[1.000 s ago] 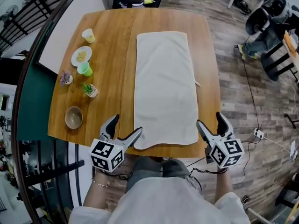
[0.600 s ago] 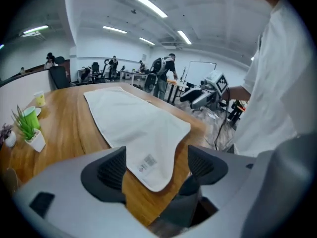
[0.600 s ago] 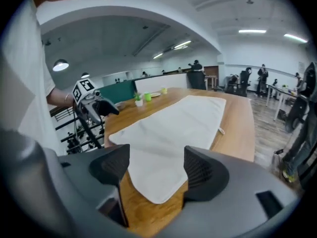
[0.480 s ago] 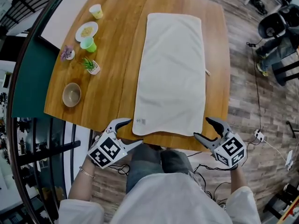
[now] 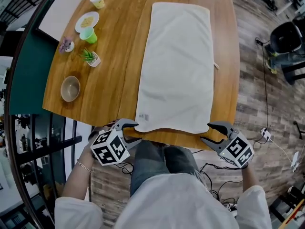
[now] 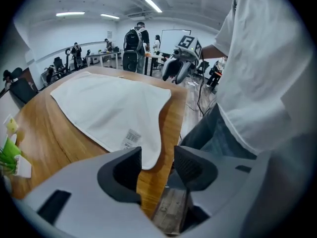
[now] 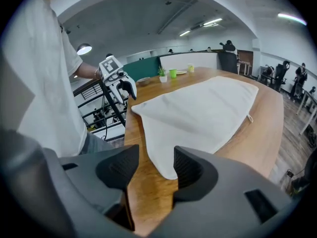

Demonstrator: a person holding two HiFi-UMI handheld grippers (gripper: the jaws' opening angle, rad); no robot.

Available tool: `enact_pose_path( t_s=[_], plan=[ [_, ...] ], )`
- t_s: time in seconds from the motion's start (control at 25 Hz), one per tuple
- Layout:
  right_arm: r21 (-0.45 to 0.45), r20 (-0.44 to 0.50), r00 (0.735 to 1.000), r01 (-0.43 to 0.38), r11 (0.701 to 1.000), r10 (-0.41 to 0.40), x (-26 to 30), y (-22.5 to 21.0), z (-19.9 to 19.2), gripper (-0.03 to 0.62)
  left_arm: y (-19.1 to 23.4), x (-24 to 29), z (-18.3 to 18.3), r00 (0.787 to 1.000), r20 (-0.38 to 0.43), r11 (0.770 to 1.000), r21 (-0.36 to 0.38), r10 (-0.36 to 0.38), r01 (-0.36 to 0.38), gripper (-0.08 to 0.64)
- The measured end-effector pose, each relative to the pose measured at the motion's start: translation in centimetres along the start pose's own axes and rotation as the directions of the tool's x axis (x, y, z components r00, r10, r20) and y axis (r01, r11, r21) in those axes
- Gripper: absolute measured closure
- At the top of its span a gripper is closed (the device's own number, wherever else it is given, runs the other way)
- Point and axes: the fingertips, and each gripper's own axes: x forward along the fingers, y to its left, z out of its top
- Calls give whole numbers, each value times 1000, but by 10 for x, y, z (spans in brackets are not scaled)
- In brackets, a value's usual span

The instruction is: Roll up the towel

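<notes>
Looks like an open-plan lab/office: ceiling strip lights (image 6: 153, 5), a whiteboard (image 6: 171, 36) at the back, desks (image 6: 99, 57) w/ people (image 6: 75, 51) standing around, one wearing a backpack (image 6: 132, 39). Wood-look plank floor (image 5: 281, 109) w/ loose cables (image 5: 265, 94), a black office chair (image 5: 288, 35) & black metal racks (image 7: 106, 114) beside the big wooden table (image 5: 114, 80).

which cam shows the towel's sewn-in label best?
Left gripper view: the label is close up near the corner of the towel, its print lines visible though unreadable. Head view shows it only as a tiny grey patch at the towel's near left corner. Right gripper view shows the towel but no label.
</notes>
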Motion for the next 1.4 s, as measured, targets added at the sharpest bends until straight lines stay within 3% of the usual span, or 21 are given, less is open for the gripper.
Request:
enact_pose_path(
  t_s=[0.2,0.48,0.96,1.24,1.4],
  plan=[
    [-95,-89,995,-45,995,37,10,9,-13,408,-4,10,-11,997,-65,997,61,-31,35,383],
    [-194,-223,975,-61,979,17,20,5,-32,463,-5,19,-14,994,-98,994,100,-45,55,411],
    [-216,-279,960,-62,974,0,28,3,-46,521,-1,30,-21,986,-153,983,162,-66,91,451],
    [-221,-270,962,-30,975,-32,32,0,-46,583,9,32,-19,991,-135,982,183,-14,39,535],
    [-192,-275,962,-49,980,-6,27,7,-45,588,6,26,-20,992,-124,988,151,-9,27,546]
  ],
)
